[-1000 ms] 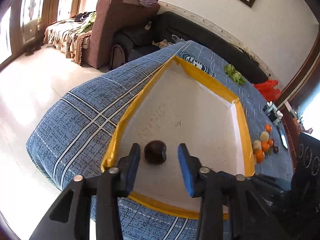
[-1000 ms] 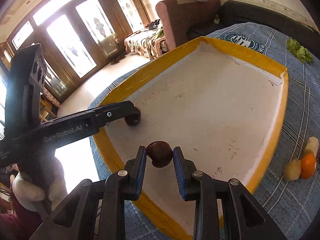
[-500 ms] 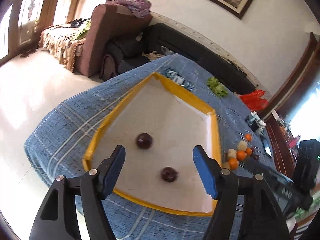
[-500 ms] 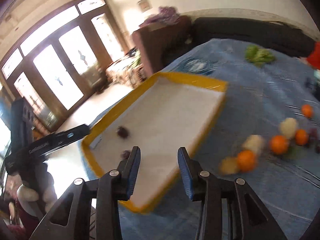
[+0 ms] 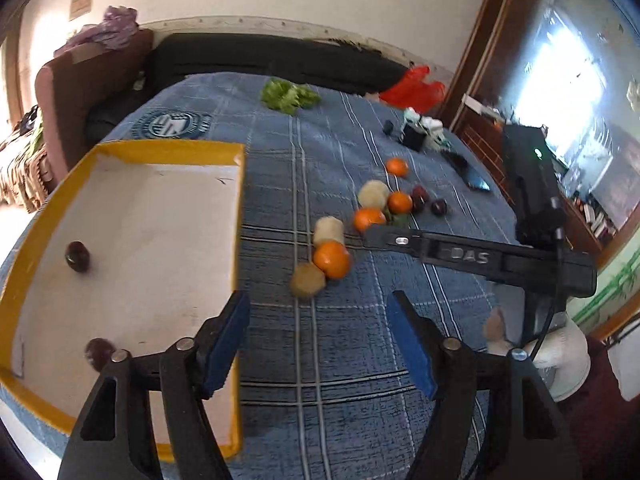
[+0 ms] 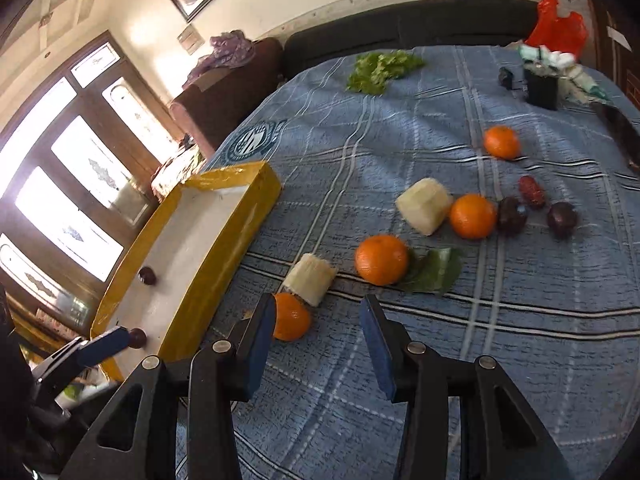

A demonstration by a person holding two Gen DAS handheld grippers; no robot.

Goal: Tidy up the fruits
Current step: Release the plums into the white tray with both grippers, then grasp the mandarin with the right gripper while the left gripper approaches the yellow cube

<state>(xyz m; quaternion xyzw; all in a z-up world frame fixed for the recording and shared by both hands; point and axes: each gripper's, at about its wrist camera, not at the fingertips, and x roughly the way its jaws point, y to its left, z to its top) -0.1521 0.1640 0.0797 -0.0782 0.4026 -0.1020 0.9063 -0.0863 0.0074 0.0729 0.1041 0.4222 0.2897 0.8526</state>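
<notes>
Left tongs (image 5: 318, 340) stand parted and empty over the blue checked cloth (image 5: 360, 360), the jaws having just eased in a touch after opening. Right tongs (image 6: 318, 340) are released too, nothing between the pads, jaws just opened further; their left pad sits just in front of the near orange (image 6: 290, 316), contact unclear.

Two dark plums (image 5: 78, 256) lie in the yellow-rimmed tray (image 5: 132, 146) at the left, well apart, one at mid-tray and one at the near corner (image 5: 98, 352).

The rest of the fruit is loose on the surface to the right of the tray: four oranges, with one big one (image 6: 382, 259) resting beside a green leaf (image 6: 434, 272); pale peeled chunks (image 6: 424, 205); a brownish lump (image 5: 307, 280) touching the near orange; two dark plums (image 6: 562, 218) and a reddish date-like fruit (image 6: 531, 191) further right.

Far off on the cloth sit leafy greens (image 6: 380, 68), a black box (image 6: 541, 87) and a red bag (image 6: 558, 24). Behind, a dark sofa (image 5: 260, 56), a brown armchair (image 5: 76, 96) and bright glass doors (image 6: 72, 184).
</notes>
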